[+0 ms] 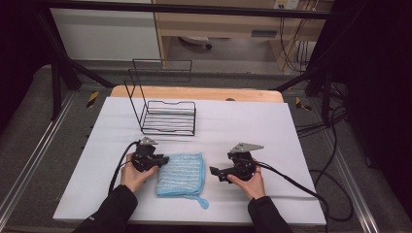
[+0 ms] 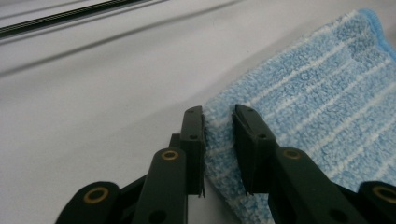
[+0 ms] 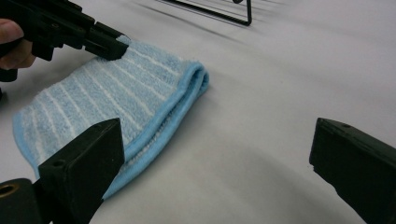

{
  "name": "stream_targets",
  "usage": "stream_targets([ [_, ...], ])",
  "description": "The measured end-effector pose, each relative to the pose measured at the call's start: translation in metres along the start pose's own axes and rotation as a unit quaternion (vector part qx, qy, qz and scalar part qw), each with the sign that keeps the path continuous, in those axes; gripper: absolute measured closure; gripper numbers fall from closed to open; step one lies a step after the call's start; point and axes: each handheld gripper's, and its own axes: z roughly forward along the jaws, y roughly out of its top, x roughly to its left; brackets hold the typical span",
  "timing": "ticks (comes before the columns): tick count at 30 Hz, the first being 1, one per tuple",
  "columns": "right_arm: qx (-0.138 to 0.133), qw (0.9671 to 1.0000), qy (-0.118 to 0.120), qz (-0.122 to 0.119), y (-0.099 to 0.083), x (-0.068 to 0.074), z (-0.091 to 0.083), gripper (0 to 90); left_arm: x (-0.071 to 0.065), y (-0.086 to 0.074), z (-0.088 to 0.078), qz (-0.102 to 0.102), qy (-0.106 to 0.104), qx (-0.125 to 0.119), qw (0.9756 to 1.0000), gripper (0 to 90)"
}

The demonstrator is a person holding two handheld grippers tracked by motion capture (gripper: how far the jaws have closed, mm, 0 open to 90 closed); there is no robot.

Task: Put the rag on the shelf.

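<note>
a folded blue towel [image 1: 180, 174] lay near the front edge of the counter [image 1: 252, 121], about midway between its side edges, with a small loop trailing toward the front. the left gripper [image 1: 164, 159] had its fingers [image 2: 192, 140] closed in around the towel's far left corner; in the left gripper view a fold of cloth sat between them, and they looked to be pinching it, though the grip seemed barely made. the right gripper [image 1: 214, 172] rested just beside the towel's right edge, its fingers [image 3: 88, 158] spread wide, with nothing between them. so the pick-up seemed only begun: one corner taken, the towel flat on the counter, not lifted. farther back, toward the far left corner, stood an empty black wire rack [image 1: 167, 116].
</note>
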Motion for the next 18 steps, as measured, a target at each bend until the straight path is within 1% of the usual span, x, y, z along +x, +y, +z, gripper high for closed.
stream_targets([
  [4, 0.002, 1.0, -0.004, -0.007, 0.009, 0.006, 0.014, 2.0, -0.003, 0.0, 0.0, 0.017, 0.008, 0.0, 0.9998, 75.0],
  [5, 0.001, 0.9999, -0.007, -0.008, 0.012, 0.008, 0.018, 2.7, -0.005, 0.0, 0.001, 0.02, 0.012, 0.0, 0.9997, 75.5],
  [6, 0.003, 1.0, -0.006, -0.001, 0.017, 0.011, 0.029, 3.3, -0.006, 0.0, 0.001, 0.023, 0.016, 0.001, 0.9996, 76.2],
  [7, 0.003, 1.0, -0.006, -0.001, 0.017, 0.011, 0.029, 3.3, -0.006, 0.0, 0.001, 0.025, 0.017, 0.002, 0.9995, 76.2],
  [8, 0.005, 1.0, -0.004, -0.001, 0.02, 0.012, 0.034, 3.7, -0.007, 0.0, 0.001, 0.025, 0.018, 0.002, 0.9995, 76.3],
  [9, 0.01, 0.9999, -0.003, -0.003, 0.024, 0.014, 0.045, 7.2, -0.006, 0.0, 0.001, 0.024, 0.018, 0.002, 0.9995, 76.3],
  [10, 0.01, 0.9999, -0.003, -0.003, 0.024, 0.014, 0.045, 7.2, -0.006, 0.0, 0.001, 0.023, 0.017, 0.001, 0.9996, 76.3],
  [11, 0.019, 0.9998, -0.003, -0.001, 0.026, 0.016, 0.056, 9.5, -0.006, -0.001, 0.001, 0.022, 0.016, -0.001, 0.9996, 76.4],
  [12, 0.019, 0.9998, -0.003, -0.001, 0.026, 0.016, 0.056, 9.5, -0.005, -0.001, 0.001, 0.022, 0.014, -0.002, 0.9997, 76.4],
  [13, 0.026, 0.9996, -0.005, 0.004, 0.027, 0.017, 0.065, 14.8, -0.005, -0.001, 0.001, 0.021, 0.013, -0.003, 0.9997, 76.3],
  [14, 0.026, 0.9996, -0.005, 0.004, 0.027, 0.017, 0.065, 14.8, -0.005, -0.001, 0.001, 0.021, 0.013, -0.004, 0.9997, 76.3],
  [15, 0.028, 0.9996, -0.004, 0.007, 0.027, 0.016, 0.068, 17.3, -0.005, -0.001, 0.001, 0.02, 0.012, -0.004, 0.9997, 76.4],
  [16, 0.032, 0.9994, -0.007, 0.011, 0.027, 0.015, 0.073, 24.8, -0.005, -0.002, 0.001, 0.02, 0.012, -0.005, 0.9997, 76.3],
  [17, 0.032, 0.9994, -0.007, 0.011, 0.027, 0.015, 0.073, 24.8, -0.005, -0.002, 0.001, 0.02, 0.012, -0.005, 0.9997, 76.3],
  [18, 0.034, 0.9993, -0.012, 0.013, 0.026, 0.015, 0.075, 27.9, -0.004, -0.002, 0.001, 0.02, 0.011, -0.007, 0.9997, 76.4],
])
